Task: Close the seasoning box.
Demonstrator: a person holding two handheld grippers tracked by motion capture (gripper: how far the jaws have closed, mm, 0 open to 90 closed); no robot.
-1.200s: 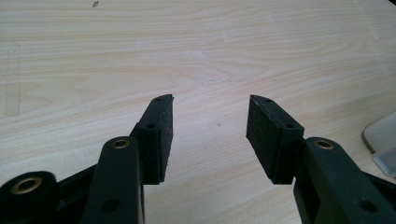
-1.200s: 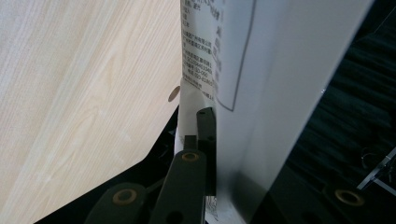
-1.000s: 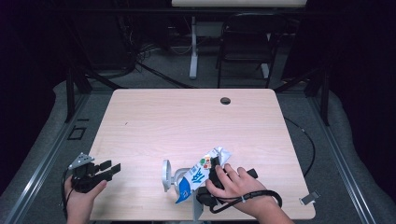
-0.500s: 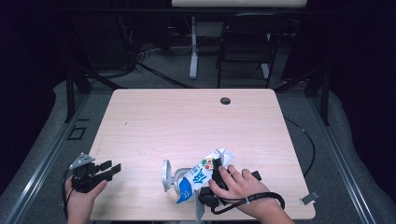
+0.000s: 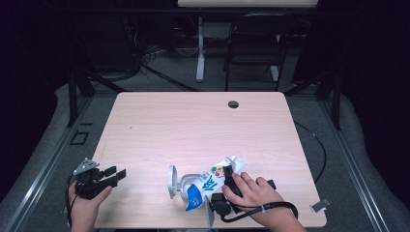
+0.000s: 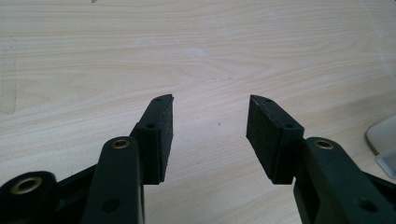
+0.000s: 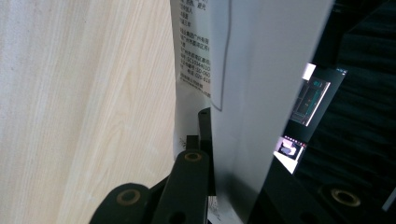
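At the bench's (image 5: 193,125) near left corner the left hand-held gripper (image 5: 116,175) rests low over the wood, its jaws spread wide with nothing between them. Near the middle of the near edge lies a white holder (image 5: 175,182), touching a blue-and-white printed carton (image 5: 212,181) that lies tilted on the bench. The right hand-held gripper (image 7: 212,140) has its jaws clamped on this carton, close to the near edge.

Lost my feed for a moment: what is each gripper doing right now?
Left gripper: open, nothing between its jaws.
Right gripper: shut on the white and blue printed snack packet.
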